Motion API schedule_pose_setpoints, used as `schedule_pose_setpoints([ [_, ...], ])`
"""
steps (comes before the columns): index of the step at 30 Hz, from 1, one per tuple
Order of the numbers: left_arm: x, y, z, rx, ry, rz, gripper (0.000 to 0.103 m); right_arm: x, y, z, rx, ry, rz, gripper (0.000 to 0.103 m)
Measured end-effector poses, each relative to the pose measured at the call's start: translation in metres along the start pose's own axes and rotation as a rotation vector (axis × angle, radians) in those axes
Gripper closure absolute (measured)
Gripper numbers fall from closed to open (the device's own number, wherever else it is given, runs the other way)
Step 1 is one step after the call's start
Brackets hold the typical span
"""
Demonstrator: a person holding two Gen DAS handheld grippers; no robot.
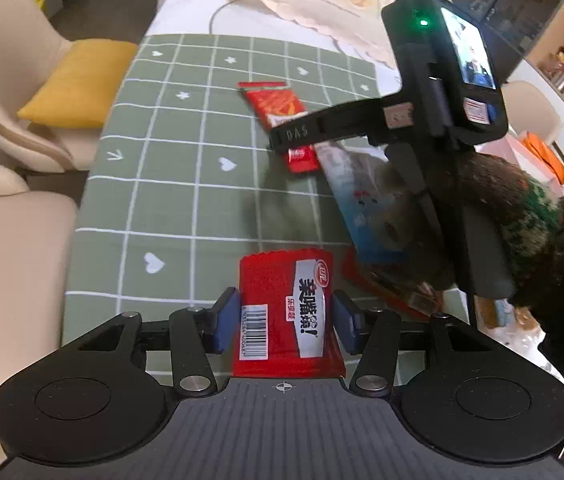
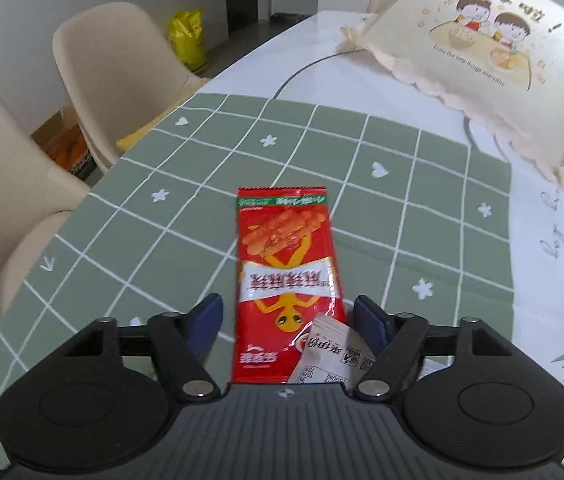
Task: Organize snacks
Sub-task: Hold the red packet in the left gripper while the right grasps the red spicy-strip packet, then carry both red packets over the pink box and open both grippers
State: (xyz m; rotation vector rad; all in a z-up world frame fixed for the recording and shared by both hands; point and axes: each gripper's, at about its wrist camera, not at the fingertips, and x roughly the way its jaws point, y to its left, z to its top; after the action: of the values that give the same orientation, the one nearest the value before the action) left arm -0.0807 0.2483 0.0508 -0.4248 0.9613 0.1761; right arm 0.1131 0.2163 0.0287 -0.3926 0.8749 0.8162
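Two hand-held grippers | left [image 1: 282, 316] – clamps red snack pack [image 1: 286, 312] | right [image 2: 288, 320] – parted astride chili-strip packet [image 2: 286, 280]

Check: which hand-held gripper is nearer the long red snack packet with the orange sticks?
Right. Right hand-held gripper straddles the long red packet; left hand-held gripper sits farther back around another red packet.

Green grid-patterned mat [image 2: 186, 216] on a white table [image 2: 290, 52] — beige chairs [image 2: 122, 64] beside it, yellow cushion [image 1: 78, 80] on one.

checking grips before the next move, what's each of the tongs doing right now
Left tongs: closed on the red snack pack, holding it.
Right tongs: open, straddling the long red snack packet, pads not touching it.
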Motion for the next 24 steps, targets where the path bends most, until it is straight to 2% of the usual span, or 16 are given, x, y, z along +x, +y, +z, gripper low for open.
schedule_pose_setpoints([
  [6,0.001,-0.017,-0.003,0.037,0.001,-0.016,0.048,-0.036,-0.004,-0.039,-0.059,0.040,0.030,0.055],
  [10,0.006,-0.034,-0.004,0.069,0.006,-0.035,0.048,-0.074,-0.024,-0.067,-0.010,0.029,0.038,0.057],
  [14,0.011,-0.061,-0.009,0.097,0.024,-0.093,0.048,-0.125,-0.056,-0.076,0.118,-0.062,0.059,0.058],
  [18,0.016,-0.095,-0.018,0.141,0.053,-0.169,0.048,-0.174,-0.078,-0.085,0.167,-0.155,0.057,0.058],
  [24,0.019,-0.141,-0.037,0.209,0.086,-0.244,0.048,-0.227,-0.112,-0.132,0.224,-0.212,-0.007,0.058],
])
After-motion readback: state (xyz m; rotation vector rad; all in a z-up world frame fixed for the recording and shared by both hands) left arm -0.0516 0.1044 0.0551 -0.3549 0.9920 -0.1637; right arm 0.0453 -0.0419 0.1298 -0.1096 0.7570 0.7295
